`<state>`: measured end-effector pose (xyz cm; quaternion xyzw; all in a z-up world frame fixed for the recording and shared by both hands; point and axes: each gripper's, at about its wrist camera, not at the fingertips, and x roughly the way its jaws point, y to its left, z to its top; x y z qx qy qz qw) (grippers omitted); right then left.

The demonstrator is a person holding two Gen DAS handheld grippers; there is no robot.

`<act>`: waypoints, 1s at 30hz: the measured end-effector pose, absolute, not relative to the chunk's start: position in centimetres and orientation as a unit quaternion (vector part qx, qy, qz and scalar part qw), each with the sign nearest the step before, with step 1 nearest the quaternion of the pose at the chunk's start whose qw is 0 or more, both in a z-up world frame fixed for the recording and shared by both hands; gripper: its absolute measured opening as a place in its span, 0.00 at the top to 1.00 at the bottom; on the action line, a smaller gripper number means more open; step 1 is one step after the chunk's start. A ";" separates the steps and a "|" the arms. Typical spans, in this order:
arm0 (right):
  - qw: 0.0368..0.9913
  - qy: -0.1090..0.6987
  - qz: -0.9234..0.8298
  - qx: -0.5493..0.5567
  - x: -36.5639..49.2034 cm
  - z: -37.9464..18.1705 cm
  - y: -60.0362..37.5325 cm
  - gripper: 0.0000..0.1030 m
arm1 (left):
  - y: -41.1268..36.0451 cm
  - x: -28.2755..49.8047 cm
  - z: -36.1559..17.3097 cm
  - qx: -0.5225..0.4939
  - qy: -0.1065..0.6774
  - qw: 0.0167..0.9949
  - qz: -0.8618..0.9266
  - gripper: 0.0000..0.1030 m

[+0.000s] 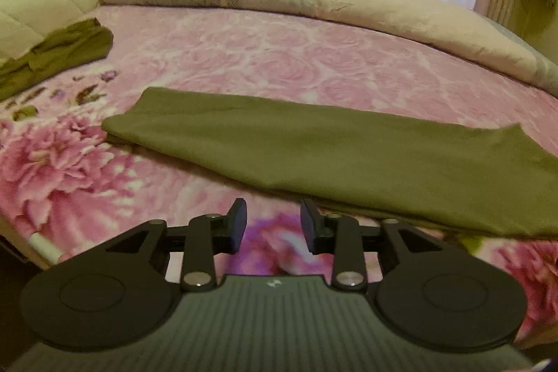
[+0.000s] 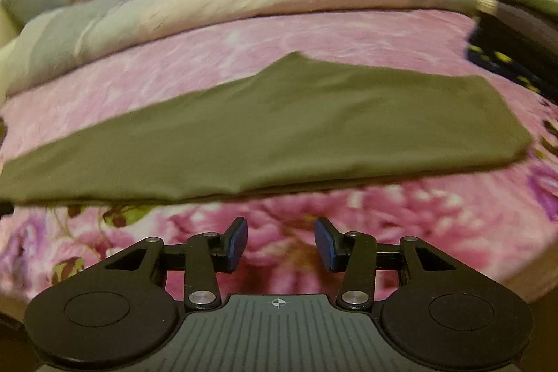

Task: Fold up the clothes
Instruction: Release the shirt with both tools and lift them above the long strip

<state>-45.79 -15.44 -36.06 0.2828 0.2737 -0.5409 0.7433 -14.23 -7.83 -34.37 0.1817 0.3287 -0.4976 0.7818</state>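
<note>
Grippers both empty: left gripper [image 1: 273,225] and right gripper [image 2: 280,241] part-open, olive garment [image 2: 265,131] folded lengthwise at twelve o'clock on floral bedspread [image 2: 401,218]. Pinch both ends evenly.

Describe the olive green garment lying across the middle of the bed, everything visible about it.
The olive green garment is plain, matte, soft-looking cloth, folded into a long, flat band with stacked layers showing along its near edge. It lies crosswise on the pink floral bedspread, narrow at one end and widening toward the other, where a small peak juts from the far edge. Few wrinkles show. Nothing rests on it; both tools sit short of it, open and empty.
</note>
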 end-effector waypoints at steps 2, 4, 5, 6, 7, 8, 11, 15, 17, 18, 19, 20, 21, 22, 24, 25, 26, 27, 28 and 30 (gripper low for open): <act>0.738 0.261 -0.554 0.284 -47.1 -34.7 -14.8 0.55 | -7.1 -16.2 -33.3 0.192 0.320 0.778 -0.505 0.69; 0.735 0.249 -0.563 0.284 -48.5 -33.8 -13.8 0.55 | -6.4 -17.8 -32.6 0.200 0.310 0.774 -0.515 0.69; 0.734 0.244 -0.566 0.285 -49.1 -33.4 -13.3 0.55 | -6.1 -18.6 -32.4 0.204 0.305 0.772 -0.518 0.69; 0.733 0.239 -0.569 0.285 -49.7 -33.2 -12.8 0.55 | -5.7 -19.4 -32.1 0.208 0.300 0.770 -0.523 0.69; 0.732 0.236 -0.572 0.286 -50.3 -33.0 -12.2 0.55 | -5.4 -20.0 -32.0 0.212 0.298 0.768 -0.527 0.69; 0.729 0.232 -0.577 0.287 -51.0 -32.8 -11.6 0.55 | -5.0 -20.6 -31.8 0.214 0.294 0.766 -0.530 0.69; 0.720 0.223 -0.589 0.292 -52.6 -32.4 -10.2 0.55 | -3.8 -21.8 -31.2 0.218 0.285 0.763 -0.538 0.69; 0.715 0.210 -0.600 0.291 -54.1 -31.5 -8.8 0.55 | -2.2 -22.8 -30.4 0.218 0.274 0.763 -0.544 0.68; 0.713 0.204 -0.605 0.289 -54.7 -31.0 -8.0 0.55 | -1.4 -23.1 -30.0 0.215 0.268 0.765 -0.545 0.61; 0.715 0.202 -0.605 0.287 -54.8 -30.8 -7.7 0.55 | -1.0 -23.3 -29.8 0.213 0.265 0.766 -0.546 0.60; 0.716 0.201 -0.605 0.285 -54.8 -30.6 -7.3 0.55 | -0.5 -23.4 -29.6 0.212 0.262 0.766 -0.548 0.60; 0.718 0.200 -0.604 0.283 -54.8 -30.4 -7.0 0.55 | -0.1 -23.5 -29.4 0.210 0.261 0.766 -0.549 0.60; 0.720 0.200 -0.603 0.281 -54.7 -30.3 -6.6 0.55 | 0.3 -23.6 -29.3 0.208 0.260 0.766 -0.550 0.60; 0.721 0.199 -0.602 0.279 -54.7 -30.1 -6.2 0.55 | 0.6 -23.6 -29.1 0.207 0.259 0.766 -0.550 0.60; 0.725 0.195 -0.601 0.275 -54.6 -29.8 -5.4 0.55 | 1.2 -23.7 -28.9 0.204 0.257 0.767 -0.552 0.60; 0.726 0.194 -0.600 0.273 -54.6 -29.6 -5.1 0.55 | 1.5 -23.7 -28.8 0.203 0.256 0.767 -0.553 0.60; 0.728 0.193 -0.600 0.271 -54.6 -29.4 -4.9 0.55 | 1.8 -23.8 -28.7 0.203 0.256 0.767 -0.553 0.60; 0.728 0.192 -0.600 0.269 -54.6 -29.2 -4.6 0.55 | 1.9 -23.9 -28.6 0.202 0.256 0.767 -0.553 0.60; 0.729 0.191 -0.601 0.268 -54.7 -29.1 -4.4 0.55 | 2.1 -23.9 -28.6 0.202 0.255 0.767 -0.553 0.60; 0.729 0.189 -0.602 0.267 -54.8 -28.9 -4.2 0.54 | 2.3 -23.9 -28.4 0.202 0.255 0.767 -0.554 0.59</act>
